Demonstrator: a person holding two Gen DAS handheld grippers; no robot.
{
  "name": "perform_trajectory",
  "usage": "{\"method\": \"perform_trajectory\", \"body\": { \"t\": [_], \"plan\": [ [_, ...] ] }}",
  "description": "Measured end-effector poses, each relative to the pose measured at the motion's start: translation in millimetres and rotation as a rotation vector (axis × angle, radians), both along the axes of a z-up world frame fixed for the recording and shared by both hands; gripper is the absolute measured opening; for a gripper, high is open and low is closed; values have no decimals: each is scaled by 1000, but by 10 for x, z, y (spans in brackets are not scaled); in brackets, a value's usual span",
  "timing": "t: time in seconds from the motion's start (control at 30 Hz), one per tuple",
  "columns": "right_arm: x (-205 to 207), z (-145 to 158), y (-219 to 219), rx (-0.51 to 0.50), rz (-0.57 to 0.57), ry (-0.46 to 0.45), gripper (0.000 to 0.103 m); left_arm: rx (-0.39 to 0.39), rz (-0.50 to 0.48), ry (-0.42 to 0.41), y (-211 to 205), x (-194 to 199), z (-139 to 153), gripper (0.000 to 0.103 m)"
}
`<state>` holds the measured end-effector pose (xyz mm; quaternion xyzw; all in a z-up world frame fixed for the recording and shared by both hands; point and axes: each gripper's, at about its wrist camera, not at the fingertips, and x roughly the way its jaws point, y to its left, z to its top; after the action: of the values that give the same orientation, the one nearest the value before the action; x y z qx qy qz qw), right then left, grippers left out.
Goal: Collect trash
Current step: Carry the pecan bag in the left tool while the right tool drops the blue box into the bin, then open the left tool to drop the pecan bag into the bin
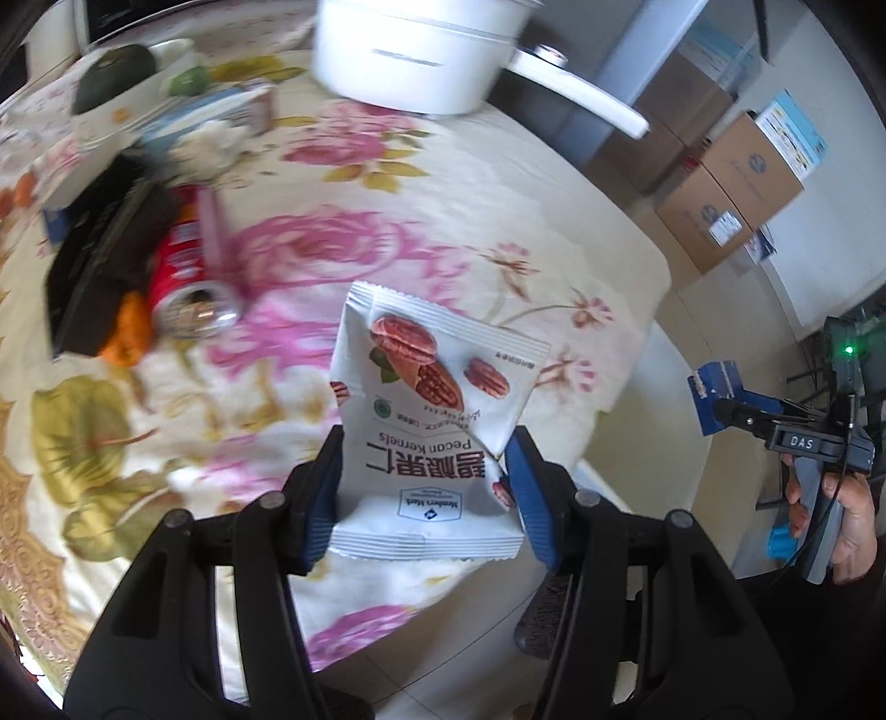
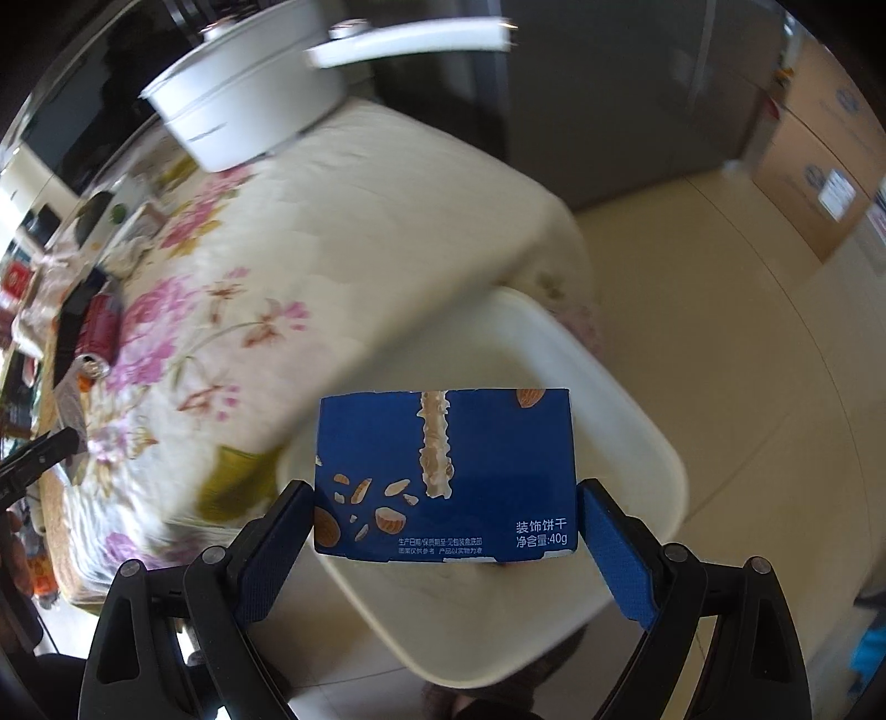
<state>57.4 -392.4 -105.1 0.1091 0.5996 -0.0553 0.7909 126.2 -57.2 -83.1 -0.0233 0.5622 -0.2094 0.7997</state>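
My left gripper (image 1: 423,459) is shut on a white pecan kernels packet (image 1: 437,410) and holds it above the floral tablecloth (image 1: 387,210). My right gripper (image 2: 446,520) is shut on a blue biscuit box (image 2: 443,471) and holds it over a white bin (image 2: 637,421) beside the table's edge. The right gripper with the blue box also shows at the right of the left wrist view (image 1: 720,396). A red soda can (image 1: 191,271) lies on its side on the table's left; it shows small in the right wrist view (image 2: 99,332).
A white pot with a handle (image 1: 421,50) stands at the table's far end (image 2: 249,105). A black object (image 1: 99,260), an orange item (image 1: 130,332), a tissue box (image 1: 210,111) and crumpled tissue lie at the far left. Cardboard boxes (image 1: 736,188) stand on the floor.
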Motion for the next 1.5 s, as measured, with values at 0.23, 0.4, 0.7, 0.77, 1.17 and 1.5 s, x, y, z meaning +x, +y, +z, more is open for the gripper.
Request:
{"method": "perform_trajectory", "body": {
  "t": [0.23,0.4,0.7,0.77,1.17,1.5],
  "plan": [
    [-112,-135,-330,13,-64,32,95,1,-62,11,-510,-5,-90,58],
    [-127,-203,-392,24,-78,41,96,2,-102,15,-807,-38,-156,58],
    [-146,-230,-490,59,-72,45,99,12,-171,17,-1208,-79,-252,58],
    [-158,-207,-517,68,-73,32,100,13,-185,19,-1297,-85,-273,58],
    [-267,-179,-724,13,-89,32,101,15,-306,1,-1804,-222,-366,58],
    [-425,-191,-893,4,-129,51,101,37,-409,-69,-2090,-322,-490,62]
  ]
}}
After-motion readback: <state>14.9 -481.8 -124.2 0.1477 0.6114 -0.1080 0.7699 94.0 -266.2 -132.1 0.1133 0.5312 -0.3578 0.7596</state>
